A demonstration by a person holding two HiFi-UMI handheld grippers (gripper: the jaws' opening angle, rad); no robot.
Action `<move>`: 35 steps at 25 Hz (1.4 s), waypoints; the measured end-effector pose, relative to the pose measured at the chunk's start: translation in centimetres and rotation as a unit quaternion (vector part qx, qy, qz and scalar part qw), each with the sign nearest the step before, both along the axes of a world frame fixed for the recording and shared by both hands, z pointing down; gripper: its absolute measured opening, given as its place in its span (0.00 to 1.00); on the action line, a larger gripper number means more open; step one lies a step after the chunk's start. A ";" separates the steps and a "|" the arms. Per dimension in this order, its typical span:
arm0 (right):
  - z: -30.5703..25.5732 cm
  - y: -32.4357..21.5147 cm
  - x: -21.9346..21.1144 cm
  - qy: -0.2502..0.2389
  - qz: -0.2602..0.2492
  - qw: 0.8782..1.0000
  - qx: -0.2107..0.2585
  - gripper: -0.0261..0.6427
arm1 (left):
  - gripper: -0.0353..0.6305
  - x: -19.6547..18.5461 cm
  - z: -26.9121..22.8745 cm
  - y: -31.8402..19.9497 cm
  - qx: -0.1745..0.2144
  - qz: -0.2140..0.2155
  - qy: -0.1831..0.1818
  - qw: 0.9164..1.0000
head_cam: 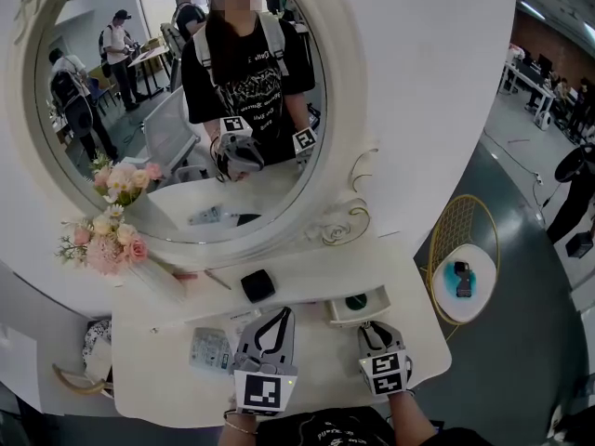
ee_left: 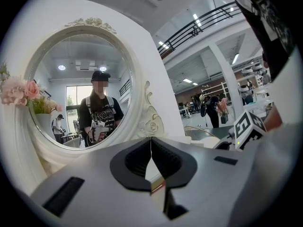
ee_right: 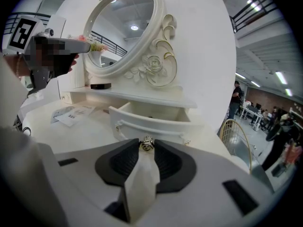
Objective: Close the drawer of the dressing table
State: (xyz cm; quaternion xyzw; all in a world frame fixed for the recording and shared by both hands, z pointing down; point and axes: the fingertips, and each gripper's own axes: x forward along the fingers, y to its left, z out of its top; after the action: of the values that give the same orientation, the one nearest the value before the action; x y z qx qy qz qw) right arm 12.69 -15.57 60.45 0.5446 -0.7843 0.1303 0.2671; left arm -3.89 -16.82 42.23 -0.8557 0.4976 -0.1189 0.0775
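The white dressing table (head_cam: 307, 282) has a small drawer (head_cam: 370, 316) that stands pulled out at its right end, with something dark inside. In the right gripper view the drawer front (ee_right: 156, 126) is just ahead, and its small metal knob (ee_right: 147, 144) sits between the fingertips. My right gripper (head_cam: 375, 327) (ee_right: 147, 146) is at the drawer front, shut on that knob. My left gripper (head_cam: 282, 312) (ee_left: 151, 141) hovers over the tabletop left of the drawer, its jaws shut and holding nothing.
An oval mirror (head_cam: 186, 110) rises behind the table, with pink flowers (head_cam: 104, 240) at its left. A black box (head_cam: 257, 285) and leaflets (head_cam: 210, 349) lie on the top. A round gold side table (head_cam: 463, 277) stands to the right.
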 end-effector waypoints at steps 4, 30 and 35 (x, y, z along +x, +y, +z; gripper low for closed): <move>0.0 -0.2 0.0 -0.001 0.001 1.000 0.001 0.20 | 0.08 -0.2 0.0 0.0 0.000 -0.002 0.000 1.000; 0.2 -0.6 -0.2 -0.003 0.001 1.000 0.003 0.19 | 0.08 -0.4 0.2 -0.2 -0.005 -0.012 0.001 1.000; 0.4 -1.0 -0.1 -0.001 0.003 1.000 0.007 0.19 | 0.08 -0.4 0.3 -0.3 -0.005 -0.013 0.002 1.000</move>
State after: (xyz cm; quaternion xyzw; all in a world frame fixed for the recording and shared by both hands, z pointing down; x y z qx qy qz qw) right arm 12.64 -16.53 60.89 0.5490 -0.7837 0.1260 0.2618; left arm -4.33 -17.12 42.52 -0.8498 0.5082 -0.1212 0.0706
